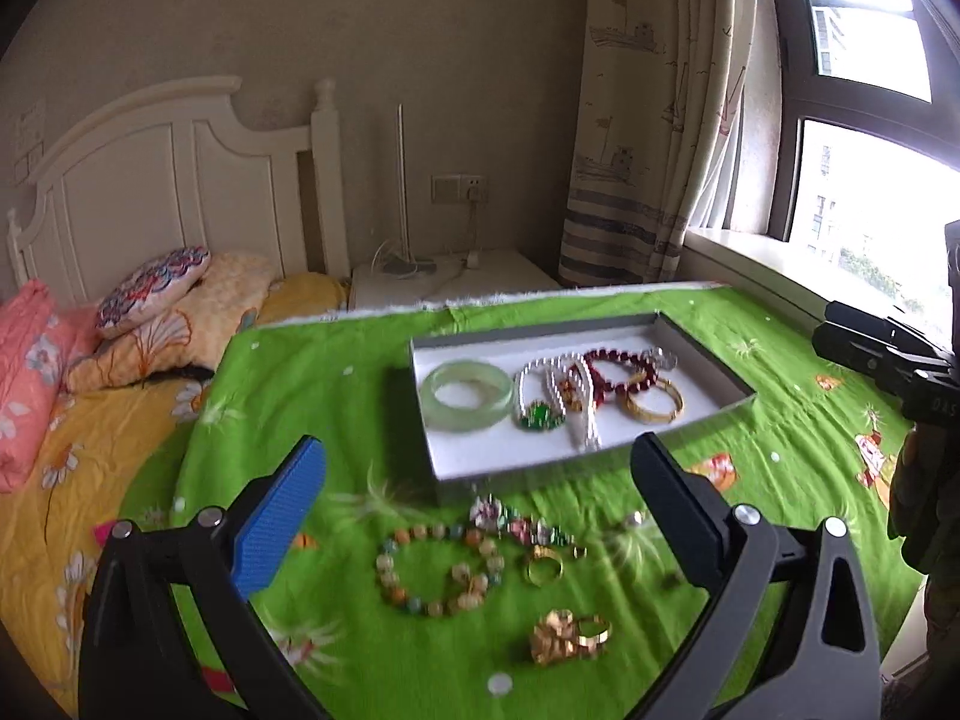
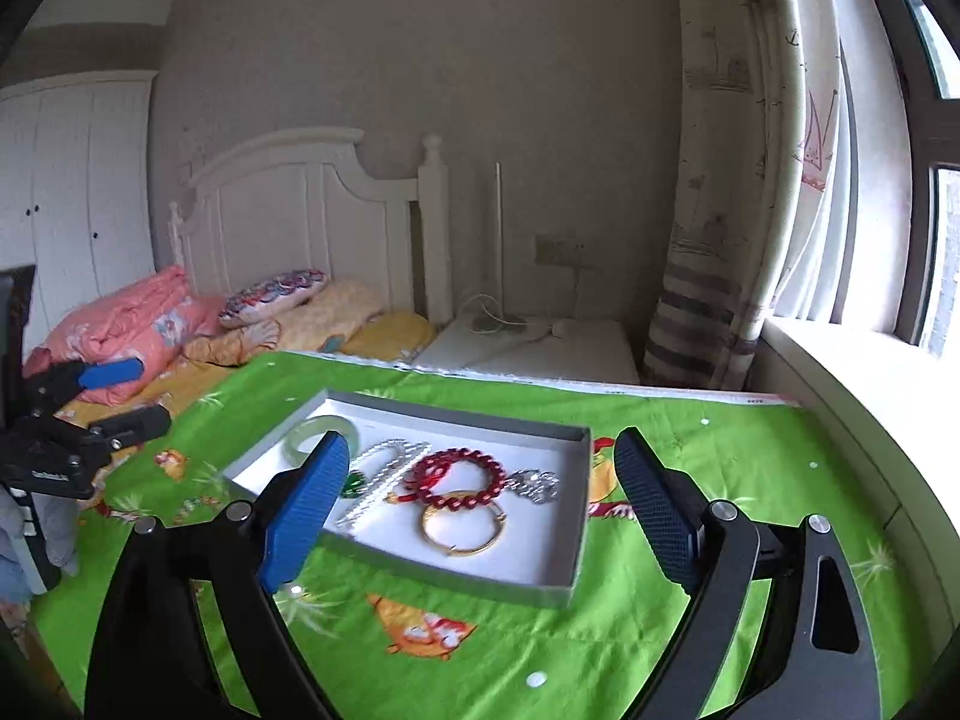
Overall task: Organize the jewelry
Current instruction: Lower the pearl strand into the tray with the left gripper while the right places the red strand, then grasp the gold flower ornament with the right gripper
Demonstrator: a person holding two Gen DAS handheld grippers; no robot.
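A shallow grey tray with a white floor (image 1: 708, 354) (image 2: 558, 576) lies on the green cloth. In it rest a pale green bangle (image 1: 468, 395), a pearl necklace (image 1: 555, 387), a green pendant (image 1: 542, 418), a red bead bracelet (image 1: 621, 371) (image 2: 459, 475) and a gold bangle (image 1: 655, 401) (image 2: 463, 531). In front of the tray lie a pastel bead bracelet (image 1: 441, 567), a gold ring (image 1: 544, 566), a gold flower piece (image 1: 567, 636) and a small floral piece (image 1: 516, 519). My left gripper (image 1: 480, 501) is open above these loose pieces, holding nothing. My right gripper (image 2: 483, 489) is open over the tray, empty.
The cloth (image 1: 336, 396) covers a board on a bed with yellow sheets (image 1: 54, 516) and pillows (image 1: 150, 291). A white nightstand (image 2: 540, 351) stands behind, with a curtain (image 1: 654, 120) and a window sill (image 2: 852, 372) to the right. The other gripper shows at each view's edge.
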